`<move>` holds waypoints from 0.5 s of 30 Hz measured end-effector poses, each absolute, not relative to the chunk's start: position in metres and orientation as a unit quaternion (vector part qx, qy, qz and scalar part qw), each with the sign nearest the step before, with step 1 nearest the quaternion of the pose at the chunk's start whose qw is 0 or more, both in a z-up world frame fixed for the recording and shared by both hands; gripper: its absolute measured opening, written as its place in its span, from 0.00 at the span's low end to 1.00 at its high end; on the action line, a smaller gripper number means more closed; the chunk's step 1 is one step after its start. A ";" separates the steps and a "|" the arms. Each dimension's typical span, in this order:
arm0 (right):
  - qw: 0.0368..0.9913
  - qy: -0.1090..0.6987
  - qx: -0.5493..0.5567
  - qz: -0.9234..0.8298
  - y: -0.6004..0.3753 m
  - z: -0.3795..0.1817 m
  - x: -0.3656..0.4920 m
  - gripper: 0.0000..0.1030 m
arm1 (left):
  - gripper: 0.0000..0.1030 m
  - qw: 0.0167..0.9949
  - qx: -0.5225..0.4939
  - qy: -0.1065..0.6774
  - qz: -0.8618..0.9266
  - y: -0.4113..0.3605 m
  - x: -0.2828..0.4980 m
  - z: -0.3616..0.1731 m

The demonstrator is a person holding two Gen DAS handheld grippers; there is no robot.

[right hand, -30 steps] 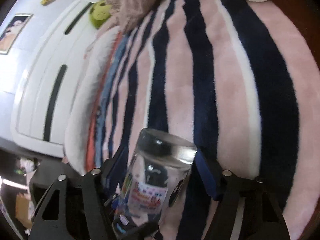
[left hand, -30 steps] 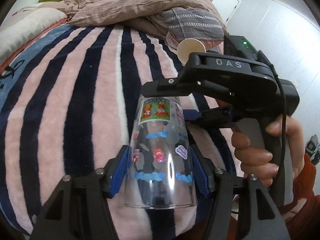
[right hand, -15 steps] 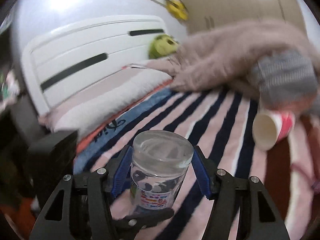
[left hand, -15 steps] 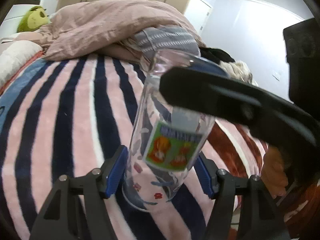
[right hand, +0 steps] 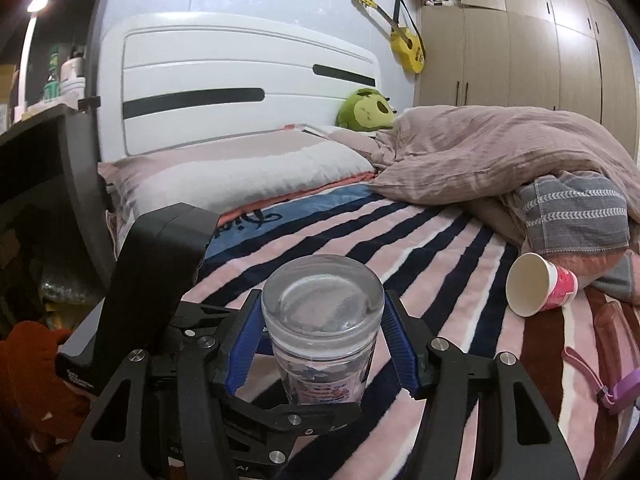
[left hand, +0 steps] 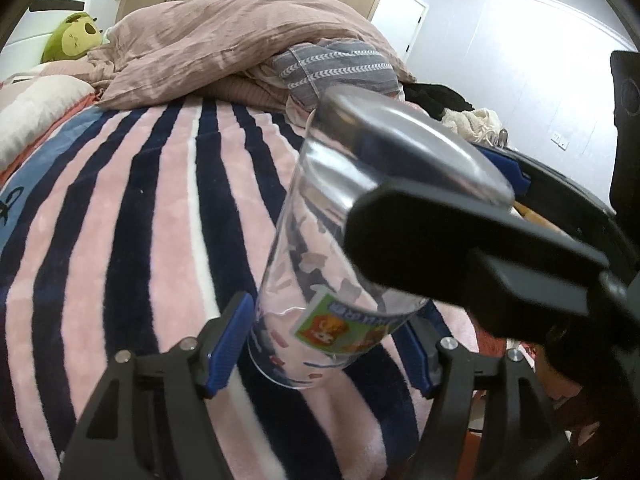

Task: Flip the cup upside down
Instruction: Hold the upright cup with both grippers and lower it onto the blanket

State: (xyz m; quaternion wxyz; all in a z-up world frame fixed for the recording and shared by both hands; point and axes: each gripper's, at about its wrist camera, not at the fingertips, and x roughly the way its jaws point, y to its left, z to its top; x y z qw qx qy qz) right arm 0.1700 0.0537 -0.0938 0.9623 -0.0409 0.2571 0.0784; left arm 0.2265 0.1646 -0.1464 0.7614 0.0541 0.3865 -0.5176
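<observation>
Both of your hand-held grippers meet on the clear plastic cup with cartoon stickers (right hand: 322,328), held above the pink, white and navy striped blanket (left hand: 132,208) on the bed. Your right hand-held gripper (right hand: 322,344) pinches the cup between its blue pads, thick base uppermost. Your left hand-held gripper (left hand: 326,344) has its blue pads against the rim end, cup leaning right. A white and pink paper cup (right hand: 538,290) lies on its side, well apart.

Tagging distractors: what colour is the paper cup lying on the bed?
Pink outside, white inside; the paper cup shows best in the right wrist view.
</observation>
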 end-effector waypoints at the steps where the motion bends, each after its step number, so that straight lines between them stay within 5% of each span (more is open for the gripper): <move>1: 0.962 0.259 -0.039 0.079 0.051 -0.094 0.170 0.53 | 0.75 0.762 0.059 0.388 -0.515 0.163 0.227 -0.147; 3: 0.961 0.264 -0.028 0.079 0.047 -0.093 0.173 0.54 | 0.78 0.763 0.063 0.386 -0.515 0.163 0.225 -0.146; 7: 0.954 0.282 0.024 0.103 0.035 -0.094 0.179 0.74 | 0.86 0.760 0.062 0.386 -0.519 0.165 0.224 -0.143; 15: 0.952 0.284 0.054 0.098 0.027 -0.086 0.180 0.75 | 0.86 0.767 0.068 0.380 -0.513 0.173 0.220 -0.129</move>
